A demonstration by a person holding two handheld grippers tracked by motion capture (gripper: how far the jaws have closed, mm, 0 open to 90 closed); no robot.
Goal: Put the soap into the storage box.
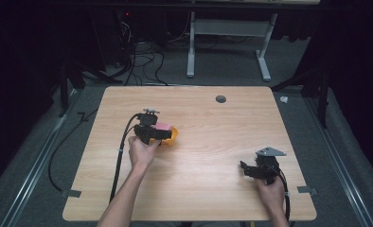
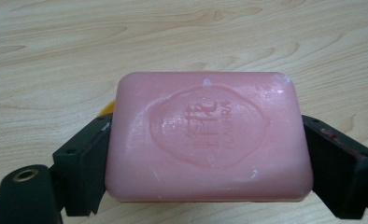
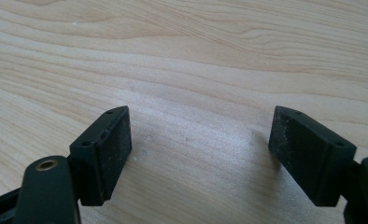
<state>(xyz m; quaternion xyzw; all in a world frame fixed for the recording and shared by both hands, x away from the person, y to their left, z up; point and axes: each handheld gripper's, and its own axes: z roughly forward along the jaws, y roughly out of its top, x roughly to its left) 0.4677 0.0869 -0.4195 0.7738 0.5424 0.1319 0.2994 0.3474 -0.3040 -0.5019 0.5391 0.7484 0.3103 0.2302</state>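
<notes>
Pink soap bar (image 2: 208,135), clamped by its short ends in the left tool (image 1: 163,134) over the orange dish (image 1: 173,138) (right tool (image 3: 198,154) gaping, empty, on the counter (image 1: 213,142)): risks slipping from the pads and missing the dish.

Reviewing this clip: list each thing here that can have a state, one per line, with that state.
soap: pink bar, clamped between the left gripper's jaws, stamped face toward the camera
dish: orange, on the table under the soap
left gripper: shut on the soap, over the dish
right gripper: open, nothing between its jaws, over bare table
</notes>
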